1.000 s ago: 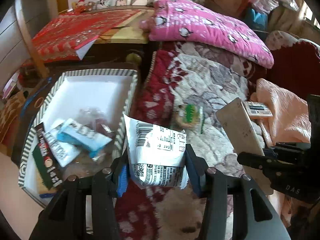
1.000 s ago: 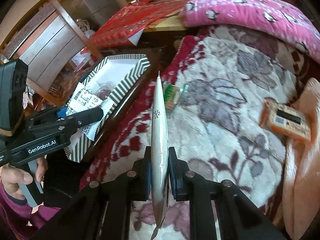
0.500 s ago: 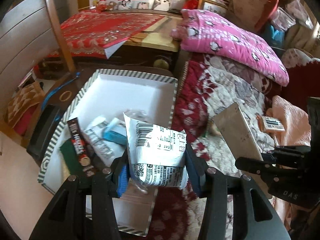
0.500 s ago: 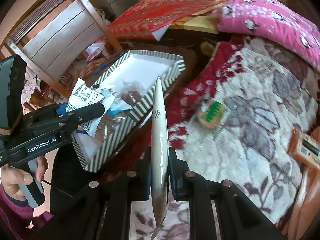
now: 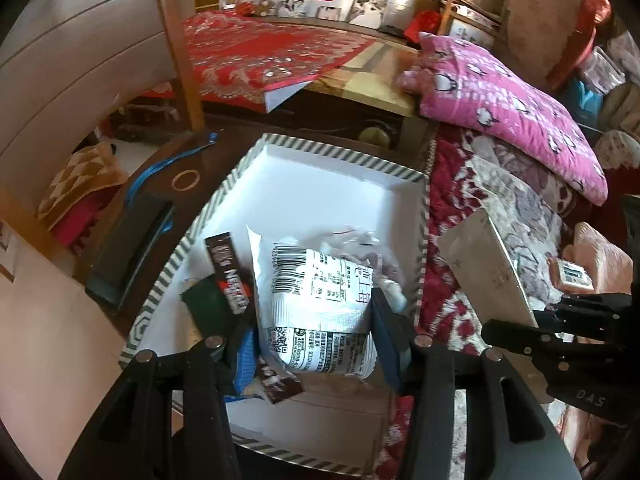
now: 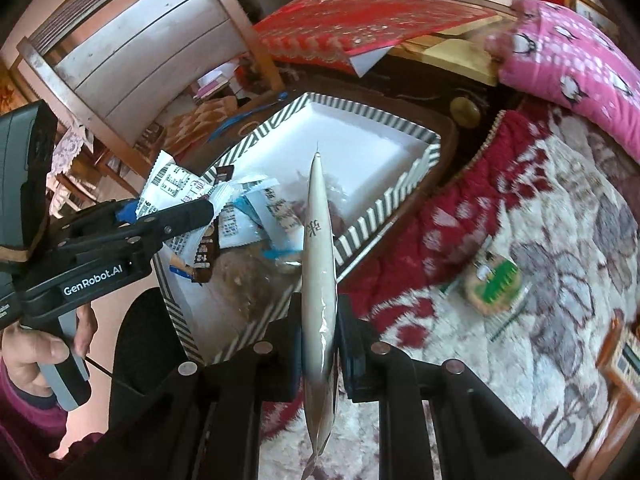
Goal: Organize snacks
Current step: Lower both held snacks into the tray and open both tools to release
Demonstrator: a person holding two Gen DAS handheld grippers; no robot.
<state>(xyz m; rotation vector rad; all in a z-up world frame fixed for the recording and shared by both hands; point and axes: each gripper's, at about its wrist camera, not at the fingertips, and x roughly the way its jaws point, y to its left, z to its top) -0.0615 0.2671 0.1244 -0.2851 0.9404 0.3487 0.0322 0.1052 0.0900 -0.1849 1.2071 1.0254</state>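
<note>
1. Snacks are what we see first: the left gripper (image 5: 314, 334) pinches a white snack packet (image 5: 316, 300) printed with a barcode and black text, its two fingers pressed against the packet's sides.
2. We see that packet held above the striped box (image 5: 340, 156), a white-floored tray with a black-and-white striped rim standing on a dark table (image 5: 156, 168) beside the bed.
3. Inside the box we make out a dark brown Nestlé bar (image 5: 230, 276), a dark green packet (image 5: 208, 308) beside it, and a crumpled clear wrapper (image 5: 360, 240) behind the held packet.
4. In the right wrist view we find the right gripper (image 6: 318, 344) clamped on a flat silver pouch (image 6: 318, 248), seen edge-on and standing upright between the pads.
5. From the left wrist view we see the same silver pouch (image 5: 486, 268) broadside, tilted, over the floral blanket (image 5: 516, 208) just right of the box.
6. We also see the left gripper (image 6: 176, 216) from the right camera, over the near-left part of the striped box (image 6: 384, 208), with the white snack packet (image 6: 170, 184) in its grip.
7. On the floral blanket (image 6: 560, 240) we spot a green-labelled snack (image 6: 496, 280) lying well apart from the box, and an orange remote-like device (image 6: 624, 356) at the far right edge.
8. A pink pillow (image 5: 504, 112) rests at the head of the bed.
</note>
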